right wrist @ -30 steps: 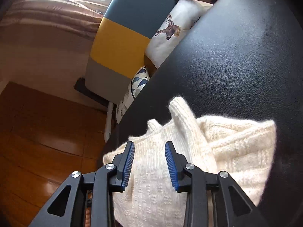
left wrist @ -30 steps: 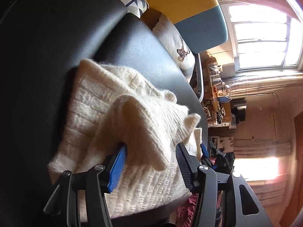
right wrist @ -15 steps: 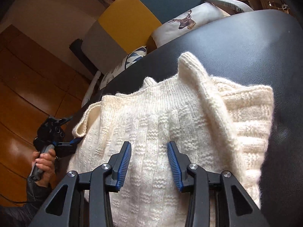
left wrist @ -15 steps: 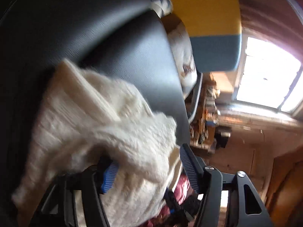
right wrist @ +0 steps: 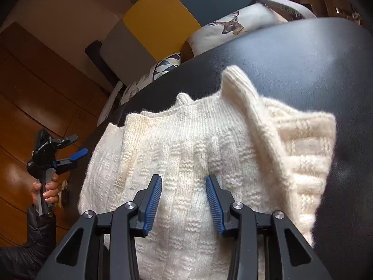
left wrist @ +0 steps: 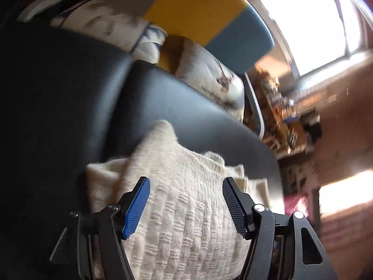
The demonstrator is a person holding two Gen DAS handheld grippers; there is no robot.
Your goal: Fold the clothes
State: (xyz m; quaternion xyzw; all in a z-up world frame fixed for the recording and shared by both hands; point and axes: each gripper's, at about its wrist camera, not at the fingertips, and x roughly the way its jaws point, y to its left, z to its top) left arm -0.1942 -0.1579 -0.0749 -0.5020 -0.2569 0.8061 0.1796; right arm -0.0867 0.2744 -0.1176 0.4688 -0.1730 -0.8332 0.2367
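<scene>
Both tongs gaping wide, nothing pinched. Left gripper [left wrist: 185, 204] hangs over the cream knit sweater [left wrist: 186, 210], blue pads [left wrist: 137, 207] spread apart w/ fabric showing between them, not touching. Right gripper [right wrist: 183, 204] likewise parted above the sweater [right wrist: 198, 154], which lies folded in a chunky pile on the black leather seat [right wrist: 303, 58]. One ribbed cuff [right wrist: 235, 79] sticks up at the far edge. In the right wrist view, left gripper [right wrist: 70, 150] sits off to the side, held in a hand [right wrist: 46, 190] w/ dark puffy sleeve [right wrist: 39, 228]. Deer cushion [right wrist: 233, 23] behind the seat.
</scene>
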